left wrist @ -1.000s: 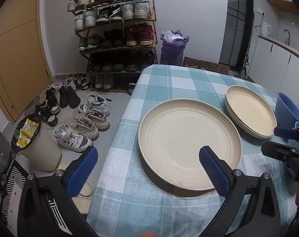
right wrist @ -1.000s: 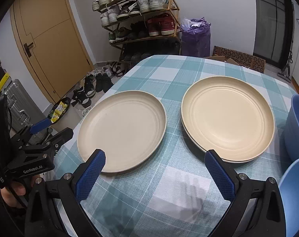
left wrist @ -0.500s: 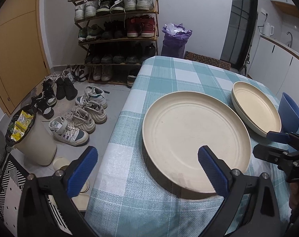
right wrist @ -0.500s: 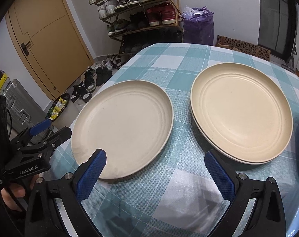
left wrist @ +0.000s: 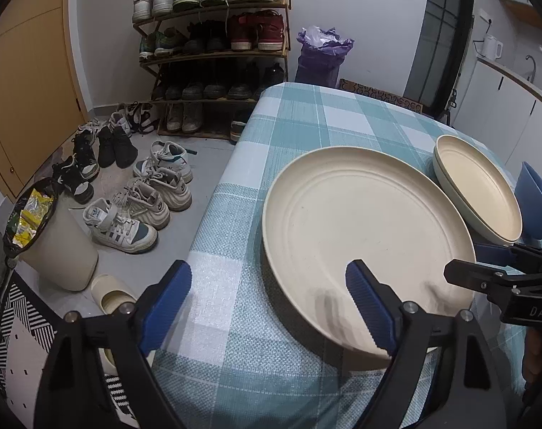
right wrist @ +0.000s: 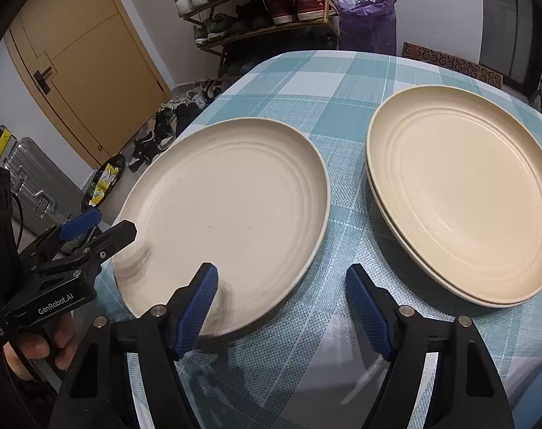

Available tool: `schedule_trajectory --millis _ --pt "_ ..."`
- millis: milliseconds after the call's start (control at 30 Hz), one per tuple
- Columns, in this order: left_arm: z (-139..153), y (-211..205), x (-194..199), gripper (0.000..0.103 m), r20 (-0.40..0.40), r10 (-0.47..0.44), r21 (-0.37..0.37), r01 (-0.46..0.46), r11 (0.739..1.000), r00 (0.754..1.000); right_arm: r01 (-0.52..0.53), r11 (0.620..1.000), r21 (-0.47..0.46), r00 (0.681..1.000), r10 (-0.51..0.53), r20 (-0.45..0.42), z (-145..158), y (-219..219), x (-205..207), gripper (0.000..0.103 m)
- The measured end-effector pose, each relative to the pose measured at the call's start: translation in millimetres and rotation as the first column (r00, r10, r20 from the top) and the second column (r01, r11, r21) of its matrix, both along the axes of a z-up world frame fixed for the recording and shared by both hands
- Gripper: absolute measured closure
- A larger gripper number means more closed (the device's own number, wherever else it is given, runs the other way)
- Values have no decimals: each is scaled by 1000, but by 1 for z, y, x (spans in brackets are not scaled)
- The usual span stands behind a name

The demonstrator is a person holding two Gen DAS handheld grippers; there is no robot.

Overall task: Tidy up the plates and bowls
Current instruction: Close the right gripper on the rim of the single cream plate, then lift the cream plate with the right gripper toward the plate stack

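Note:
A single cream plate (left wrist: 364,228) (right wrist: 228,211) lies on the checked tablecloth (left wrist: 306,121). To its right stands a stack of two cream plates (left wrist: 482,193) (right wrist: 464,193), with a blue bowl (left wrist: 535,200) beyond them. My left gripper (left wrist: 267,307) hangs over the single plate's near left rim, one pad above the plate and the other above the cloth. My right gripper (right wrist: 283,309) straddles the same plate's near right rim. The jaws of both are closing, the rim lies between them, and no pad presses on it. Each view also shows the other gripper (left wrist: 467,261) (right wrist: 110,223) beside the plate.
The table's left edge (left wrist: 213,214) drops to a floor with several shoes (left wrist: 127,214), a white bin (left wrist: 52,246) and a slipper. A shoe rack (left wrist: 213,46) and a purple bag (left wrist: 321,57) stand by the far wall. A hand (right wrist: 38,354) holds the left gripper.
Both grippers have come down and closer to the single plate, which now fills more of each view. Their jaws have narrowed from wide open, each now spanning the plate's near rim.

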State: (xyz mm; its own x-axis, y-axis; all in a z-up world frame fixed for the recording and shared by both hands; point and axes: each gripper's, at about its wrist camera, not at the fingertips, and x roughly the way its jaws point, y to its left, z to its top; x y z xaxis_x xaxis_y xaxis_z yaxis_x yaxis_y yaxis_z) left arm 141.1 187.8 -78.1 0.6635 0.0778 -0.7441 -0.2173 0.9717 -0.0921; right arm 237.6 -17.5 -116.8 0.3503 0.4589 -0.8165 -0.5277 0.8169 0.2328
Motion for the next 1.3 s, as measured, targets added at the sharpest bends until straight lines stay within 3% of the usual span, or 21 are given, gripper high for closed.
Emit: schedule_trajectory --millis 233,300,600,967,1300 --pt "-5 2 5 28 -15 -4 -17 4 1000 1000 -3 1000 -2 1000 3 5 -2 1 1 41" --pt "-6 1 6 38 -21 -13 -24 13 1000 1000 0 1000 -2 1000 0 9 -3 1 2 42" --pt "-11 -2 10 53 -35 -18 -18 18 1000 999 -5 1000 -8 1000 6 25 -2 2 2 50" --pt "-12 -6 10 84 -21 -33 -23 32 999 999 -13 1000 -18 999 14 36 -3 1 3 73" --pt "-11 -10 8 86 -23 -34 1 34 999 999 -18 999 -37 998 20 57 -2 4 -2 77"
